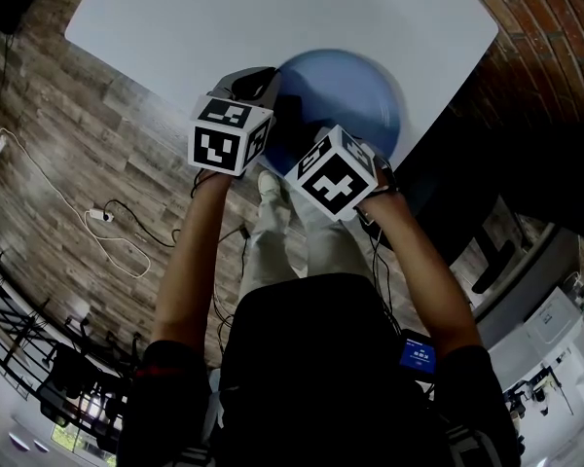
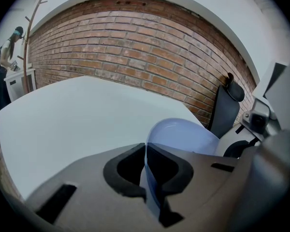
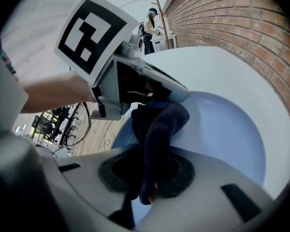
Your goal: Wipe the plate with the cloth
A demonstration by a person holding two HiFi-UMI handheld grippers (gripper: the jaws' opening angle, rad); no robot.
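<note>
A pale blue plate (image 1: 355,100) is held tilted over the near edge of the white table (image 1: 175,27). My left gripper (image 1: 256,86) is shut on its left rim; the plate's edge (image 2: 150,178) runs between the dark jaw pads. My right gripper (image 1: 316,149) is shut on a dark navy cloth (image 3: 157,129), which is bunched against the plate's face (image 3: 222,134). In the right gripper view the left gripper (image 3: 135,88) sits just beyond the cloth, clamped on the plate's far rim.
The table's near edge (image 1: 127,71) and right corner border wooden floor (image 1: 68,154) with cables. A brick wall (image 2: 135,47) and a dark office chair (image 2: 227,105) stand beyond the table. A person (image 3: 149,30) stands far off by a white cabinet.
</note>
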